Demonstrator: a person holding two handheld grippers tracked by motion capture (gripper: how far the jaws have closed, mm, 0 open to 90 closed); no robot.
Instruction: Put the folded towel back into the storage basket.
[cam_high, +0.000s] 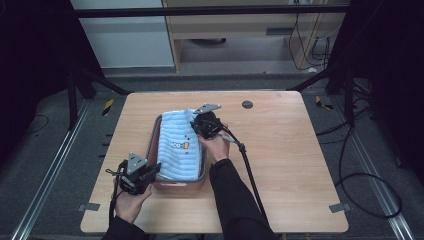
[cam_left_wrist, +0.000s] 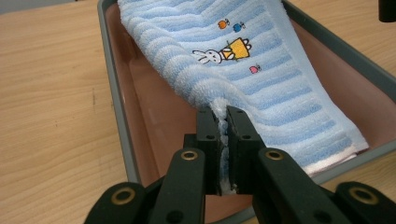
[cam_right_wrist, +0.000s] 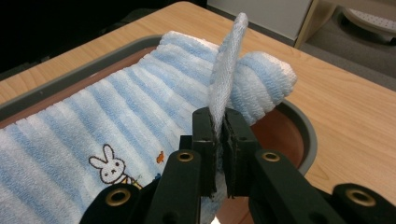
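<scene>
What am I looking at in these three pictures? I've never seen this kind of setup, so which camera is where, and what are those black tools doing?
There is no robot here. A person at a wooden table holds a handheld two-jaw tool in each hand. The high view looks down from above the person's side. The other two pictures come from small cameras riding on each tool, looking along its black jaws.

On the table sits a shallow tray with a grey rim and brownish inside. A blue striped towel with a small rabbit picture lies over it. The left gripper is shut on the towel's near edge. The right gripper is shut on its far edge, which stands up between the jaws.
</scene>
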